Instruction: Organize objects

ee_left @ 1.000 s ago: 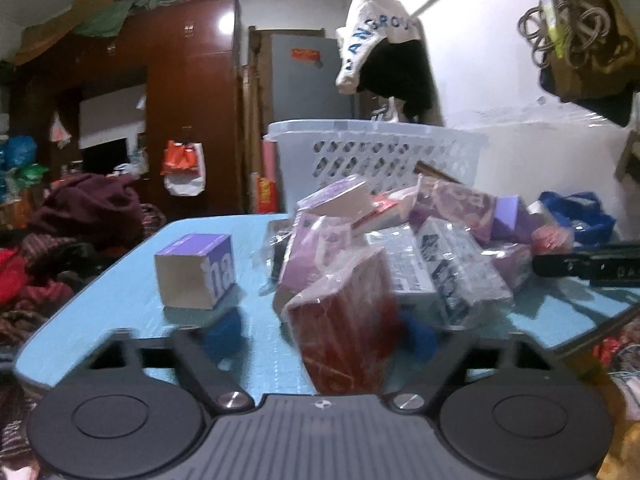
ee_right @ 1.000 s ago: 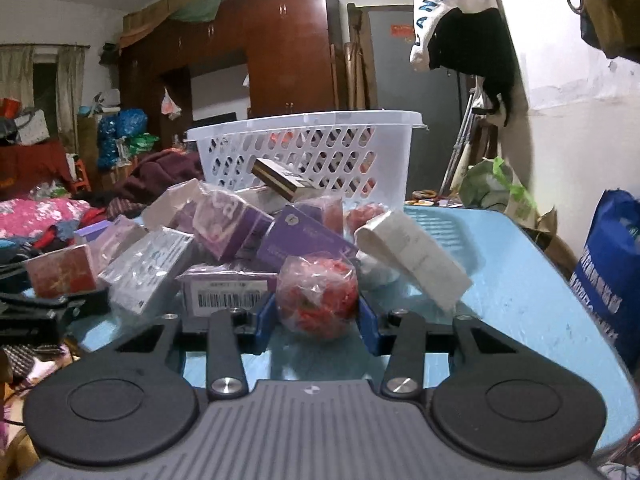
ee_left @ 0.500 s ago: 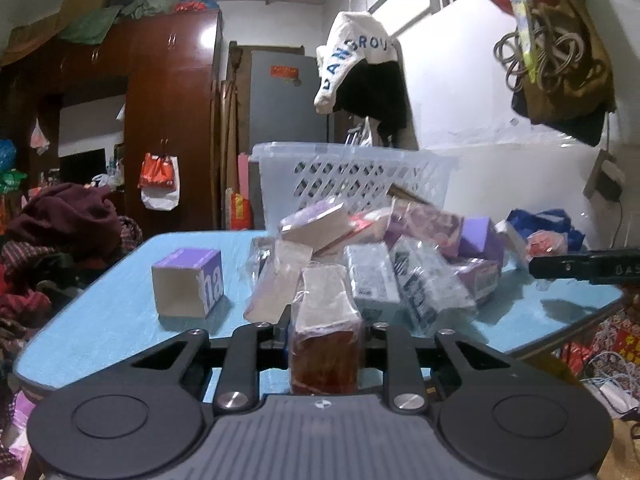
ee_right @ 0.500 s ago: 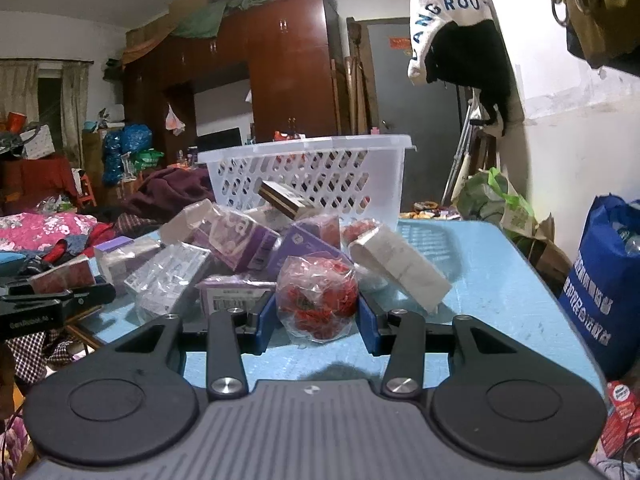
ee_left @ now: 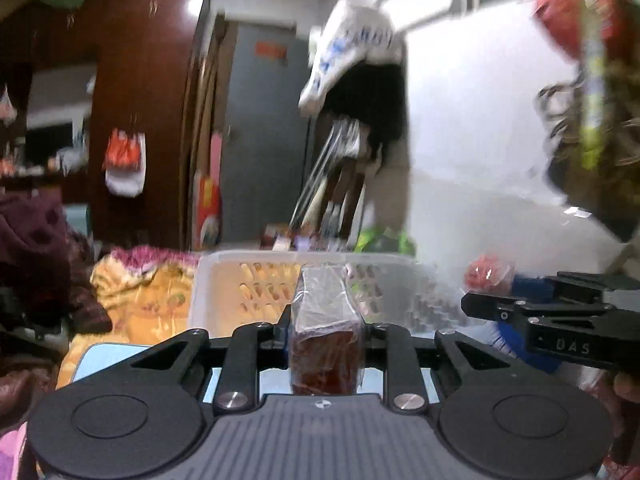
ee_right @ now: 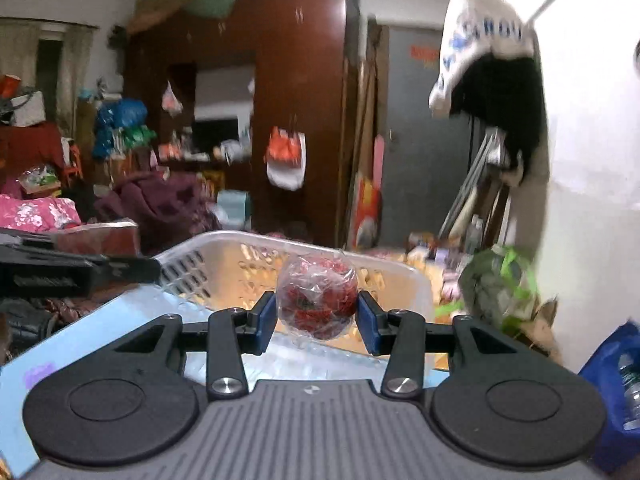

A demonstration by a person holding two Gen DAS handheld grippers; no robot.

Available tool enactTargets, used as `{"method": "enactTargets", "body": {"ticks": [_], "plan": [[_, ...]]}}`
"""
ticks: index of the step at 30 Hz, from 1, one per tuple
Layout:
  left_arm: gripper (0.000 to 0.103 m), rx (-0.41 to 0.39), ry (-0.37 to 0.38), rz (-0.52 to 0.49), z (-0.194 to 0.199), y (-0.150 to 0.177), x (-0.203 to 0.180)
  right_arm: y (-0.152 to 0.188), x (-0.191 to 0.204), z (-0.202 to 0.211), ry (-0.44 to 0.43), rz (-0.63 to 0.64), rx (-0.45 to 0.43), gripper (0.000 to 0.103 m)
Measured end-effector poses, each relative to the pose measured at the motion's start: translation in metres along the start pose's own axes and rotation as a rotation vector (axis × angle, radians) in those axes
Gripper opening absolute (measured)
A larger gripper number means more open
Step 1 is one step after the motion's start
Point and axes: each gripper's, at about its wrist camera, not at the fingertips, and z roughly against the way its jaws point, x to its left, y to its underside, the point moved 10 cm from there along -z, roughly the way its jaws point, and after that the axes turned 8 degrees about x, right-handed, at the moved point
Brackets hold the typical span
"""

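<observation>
Film-wrapped red block [ee_left: 326, 344], light, stiff, slippery-skinned, pinched at mid-flanks in left gripper [ee_left: 325, 334]; wrapped red ball [ee_right: 317, 301], soft, clamped at its equator in right gripper [ee_right: 317, 322]; white basket [ee_right: 416, 280] at twelve o'clock beyond both.

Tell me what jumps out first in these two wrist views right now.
Each hand-held gripper carries a wrapped item in front of the white perforated basket. The left hand-held gripper is shut on a dark red plastic-wrapped block at the centre of its view. The right hand-held gripper clamps a round red wrapped bundle between its blue pads. Behind, a white and black garment hangs on the wall at upper right.
</observation>
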Motion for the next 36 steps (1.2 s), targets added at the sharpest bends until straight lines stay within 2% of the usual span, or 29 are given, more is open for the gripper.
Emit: {"method": "enactTargets", "body": {"ticks": [3, 5, 6, 7, 8, 9, 11, 13, 15, 16, 19, 21, 24, 26, 28, 30, 33, 36], "plan": [[0.028, 0.093, -0.015, 0.03, -0.049, -0.01, 0.006, -0.002, -0.003, -0.034, 0.017, 0.018, 0.067, 0.047], [0.03, 0.118, -0.024, 0.045, -0.066, -0.009, 0.011, 0.0, -0.003, -0.045, 0.04, 0.036, 0.097, 0.048], [0.041, 0.116, -0.018, 0.058, -0.07, -0.009, 0.014, 0.001, -0.004, -0.046, 0.044, 0.032, 0.099, 0.049], [0.061, 0.114, -0.01, 0.067, -0.073, -0.009, 0.015, 0.0, -0.006, -0.045, 0.041, 0.02, 0.092, 0.054], [0.071, 0.11, -0.004, 0.078, -0.076, -0.009, 0.016, 0.0, -0.007, -0.039, 0.033, 0.005, 0.079, 0.07], [0.079, 0.098, 0.0, 0.079, -0.072, -0.008, 0.017, 0.001, -0.009, -0.028, 0.022, -0.007, 0.06, 0.09], [0.079, 0.058, -0.006, 0.049, -0.046, 0.004, 0.019, 0.005, -0.01, 0.003, 0.005, -0.01, -0.022, 0.103], [0.08, 0.02, -0.016, 0.026, -0.02, 0.015, 0.02, 0.018, -0.018, 0.031, 0.003, -0.007, -0.074, 0.103], [0.082, -0.012, -0.002, 0.019, 0.013, 0.038, 0.022, 0.049, -0.029, 0.054, 0.005, -0.016, -0.081, 0.103], [0.084, -0.017, 0.0, 0.016, 0.028, 0.053, 0.024, 0.067, -0.034, 0.06, 0.0, -0.013, -0.07, 0.102], [0.085, -0.045, -0.005, -0.014, 0.064, 0.106, 0.03, 0.125, -0.052, 0.071, 0.023, -0.001, -0.021, 0.089], [0.085, -0.046, -0.011, -0.006, 0.08, 0.14, 0.036, 0.148, -0.055, 0.069, -0.01, -0.01, 0.013, 0.08], [0.085, -0.025, 0.011, 0.043, 0.082, 0.17, 0.042, 0.167, -0.05, 0.054, -0.003, 0.037, 0.076, 0.073], [0.085, -0.009, 0.007, 0.039, 0.078, 0.177, 0.041, 0.168, -0.043, 0.041, -0.001, 0.074, 0.104, 0.07], [0.085, 0.003, -0.006, -0.008, 0.073, 0.179, 0.036, 0.171, -0.04, 0.031, -0.008, 0.083, 0.127, 0.064], [0.085, 0.009, -0.014, -0.019, 0.068, 0.183, 0.037, 0.175, -0.043, 0.024, -0.014, 0.062, 0.151, 0.047], [0.084, 0.003, 0.013, 0.007, 0.065, 0.186, 0.039, 0.176, -0.046, 0.03, -0.027, 0.04, 0.121, 0.041], [0.072, -0.021, -0.011, 0.022, 0.066, 0.187, 0.043, 0.18, -0.047, 0.036, -0.025, 0.03, 0.097, 0.037]]}}
